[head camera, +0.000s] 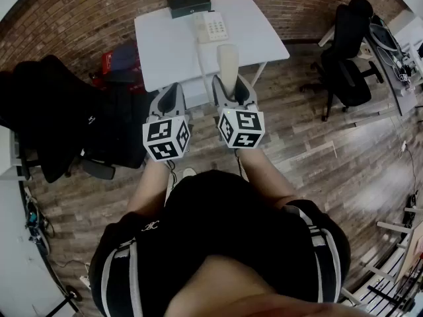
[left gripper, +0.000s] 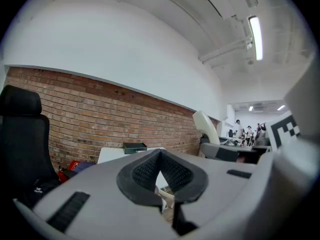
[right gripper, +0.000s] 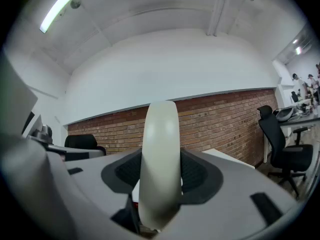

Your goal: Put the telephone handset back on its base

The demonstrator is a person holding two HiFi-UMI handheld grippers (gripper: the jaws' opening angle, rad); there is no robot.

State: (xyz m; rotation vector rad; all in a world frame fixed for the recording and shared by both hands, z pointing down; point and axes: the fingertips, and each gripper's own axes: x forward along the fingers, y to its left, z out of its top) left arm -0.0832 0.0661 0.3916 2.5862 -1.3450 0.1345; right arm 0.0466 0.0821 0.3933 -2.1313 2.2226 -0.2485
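Observation:
The cream telephone handset (head camera: 228, 61) stands upright between the jaws of my right gripper (head camera: 232, 90), which is shut on it, just off the near edge of the white table (head camera: 165, 48). In the right gripper view the handset (right gripper: 160, 154) fills the gap between the dark pads. Its base (head camera: 211, 26), a white keypad unit, lies at the table's far side, and a pale cord (head camera: 200, 55) runs from it toward the handset. To the left, my left gripper (head camera: 170, 96) hangs beside the right one, shut and with nothing in it (left gripper: 160, 171). The handset (left gripper: 206, 126) also shows in the left gripper view.
A dark flat box (head camera: 189, 4) sits at the table's far edge behind the base. A black office chair (head camera: 347, 58) stands to the right. Another black chair with dark bags (head camera: 59, 117) and a red item (head camera: 108, 61) crowd the left. The floor is wood plank.

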